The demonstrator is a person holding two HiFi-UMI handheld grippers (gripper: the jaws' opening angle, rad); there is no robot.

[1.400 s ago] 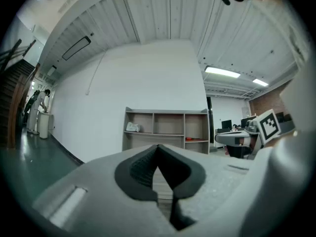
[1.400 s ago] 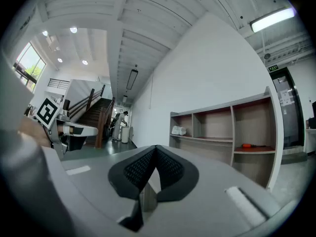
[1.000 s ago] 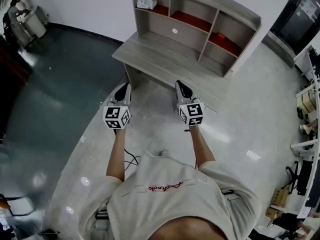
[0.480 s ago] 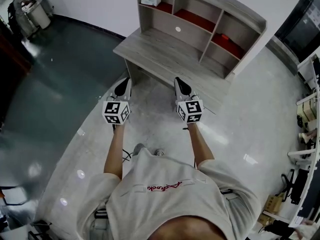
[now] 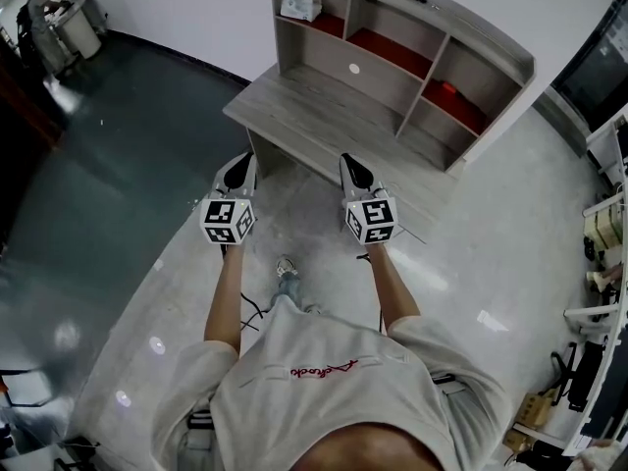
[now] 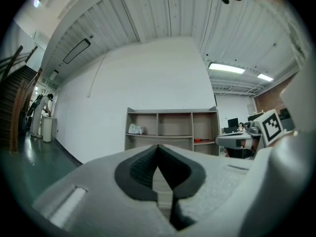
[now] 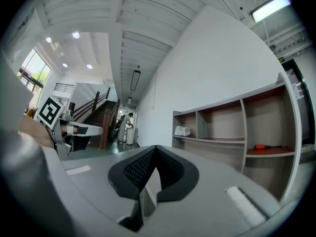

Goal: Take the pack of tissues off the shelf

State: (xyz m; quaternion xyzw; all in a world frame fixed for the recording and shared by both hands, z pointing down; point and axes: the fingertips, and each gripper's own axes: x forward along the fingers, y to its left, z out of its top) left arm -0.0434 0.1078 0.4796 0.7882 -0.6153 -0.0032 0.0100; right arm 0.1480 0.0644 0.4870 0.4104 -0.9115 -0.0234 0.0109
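At upper-left shelf [image 5: 461, 23] bay, well ahead: tissues [image 5: 300, 6]. Side by side, left gripper [image 5: 245, 158] and right gripper [image 5: 349, 161] pointed at desk [image 5: 294, 106], fingers [image 6: 138, 172] pressed together on nothing, probably for carrying during approach.

Pack of tissues [image 5: 300, 6] — upper-left bay of the wooden shelf [image 5: 392, 77]
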